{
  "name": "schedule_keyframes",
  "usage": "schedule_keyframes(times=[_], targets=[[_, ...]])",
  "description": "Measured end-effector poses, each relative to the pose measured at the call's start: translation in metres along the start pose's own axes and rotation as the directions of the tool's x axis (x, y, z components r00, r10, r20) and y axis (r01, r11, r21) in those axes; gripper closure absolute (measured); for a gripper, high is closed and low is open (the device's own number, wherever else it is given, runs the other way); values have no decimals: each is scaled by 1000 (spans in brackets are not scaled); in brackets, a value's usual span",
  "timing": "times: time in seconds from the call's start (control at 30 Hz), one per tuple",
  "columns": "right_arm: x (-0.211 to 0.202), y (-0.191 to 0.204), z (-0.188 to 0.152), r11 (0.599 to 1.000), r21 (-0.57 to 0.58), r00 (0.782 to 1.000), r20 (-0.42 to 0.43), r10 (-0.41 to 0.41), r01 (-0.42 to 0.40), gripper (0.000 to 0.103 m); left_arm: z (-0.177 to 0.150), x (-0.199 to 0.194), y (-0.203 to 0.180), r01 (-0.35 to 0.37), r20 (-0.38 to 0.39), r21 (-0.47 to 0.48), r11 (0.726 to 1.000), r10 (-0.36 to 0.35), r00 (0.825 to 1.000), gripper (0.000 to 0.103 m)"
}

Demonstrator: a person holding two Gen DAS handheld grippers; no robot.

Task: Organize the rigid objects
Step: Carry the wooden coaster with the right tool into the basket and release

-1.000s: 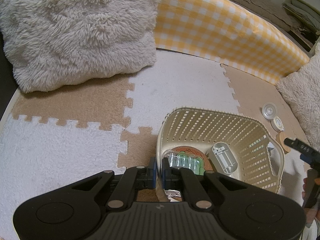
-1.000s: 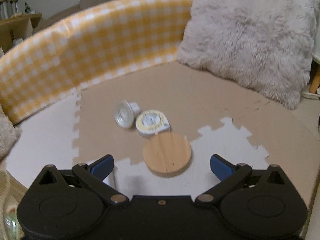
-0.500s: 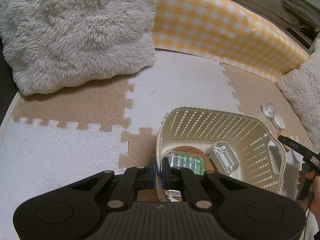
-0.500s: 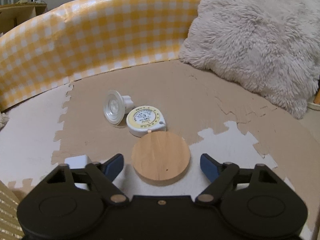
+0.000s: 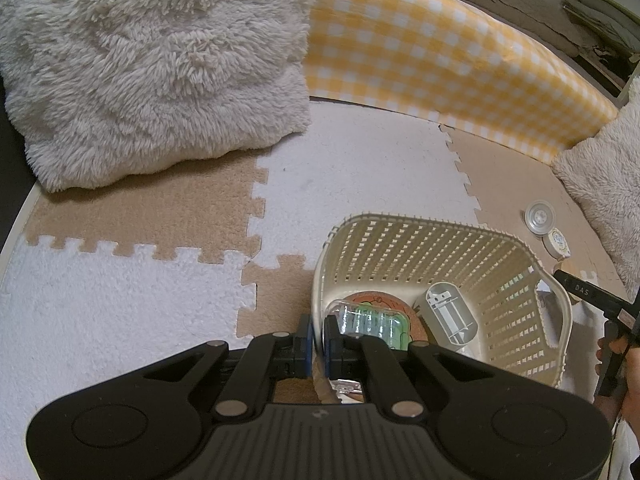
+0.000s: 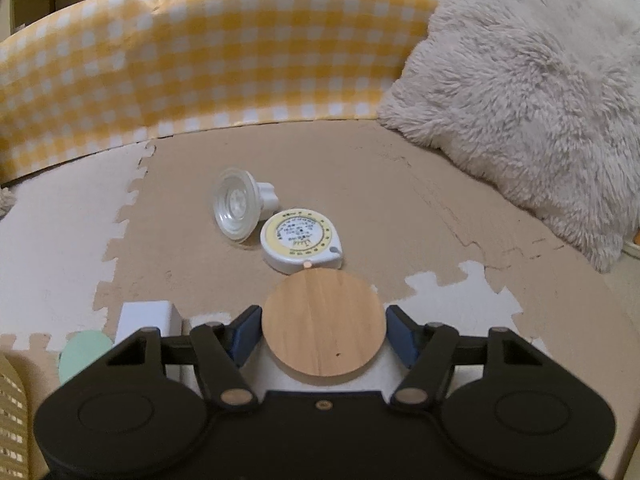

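wooden disc (image 6: 324, 324): flat on the foam mat (image 6: 360, 200), just in front of the tape measure (image 6: 302, 242) | right gripper (image 6: 324, 334): blue pads on either side of it, closing, not yet pressing | left gripper (image 5: 317, 338): pinched on the near rim of the basket (image 5: 400, 224), which holds a clear case (image 5: 372, 322).

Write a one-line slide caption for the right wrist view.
Right gripper closing, its fingers flanking a round wooden disc on the foam mat, tape measure and white plastic fitting lying beyond.
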State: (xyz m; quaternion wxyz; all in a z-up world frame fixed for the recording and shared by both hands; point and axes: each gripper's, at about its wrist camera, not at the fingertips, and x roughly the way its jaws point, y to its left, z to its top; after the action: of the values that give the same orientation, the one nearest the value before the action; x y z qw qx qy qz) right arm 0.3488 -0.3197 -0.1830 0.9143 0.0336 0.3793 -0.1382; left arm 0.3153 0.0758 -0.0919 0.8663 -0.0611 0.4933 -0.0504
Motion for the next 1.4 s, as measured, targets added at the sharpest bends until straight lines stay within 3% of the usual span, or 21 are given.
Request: schedule_keyframes(times=[0.27,0.47,0.67,0.83,1.07,1.27,1.4], targets=[[-14,1,4,1000,7,1000,5,9,-9,35,-1,0,-1,-1,2,-3,1000,1,1000,98],[-46,4,26,999,25,995,94,43,-45,35,-2,-1,-1,-2,2,-4,1000,2,1000,98],[-92,24,50,989,-8,971,188,148,-150,35,-2,-1,-1,0,1,-5,1000,0,1000,98],[-128,46,56,965,-38,942,214,260,-258,35,-2,-1,-1,0,1,-7,1000,0,1000,98],[-162,81,45,908,-144,899,148,412,-393,35,-2,-1,-1,0,0,-6,1000,0,1000,98],[-159,113,22,853,-178,867,-1,498,-491,35,-2,-1,-1,0,1,-7,1000,0,1000,98],[-151,136,6,824,-219,852,-103,513,-523,35,-2,-1,-1,0,0,-8,1000,0,1000,98]])
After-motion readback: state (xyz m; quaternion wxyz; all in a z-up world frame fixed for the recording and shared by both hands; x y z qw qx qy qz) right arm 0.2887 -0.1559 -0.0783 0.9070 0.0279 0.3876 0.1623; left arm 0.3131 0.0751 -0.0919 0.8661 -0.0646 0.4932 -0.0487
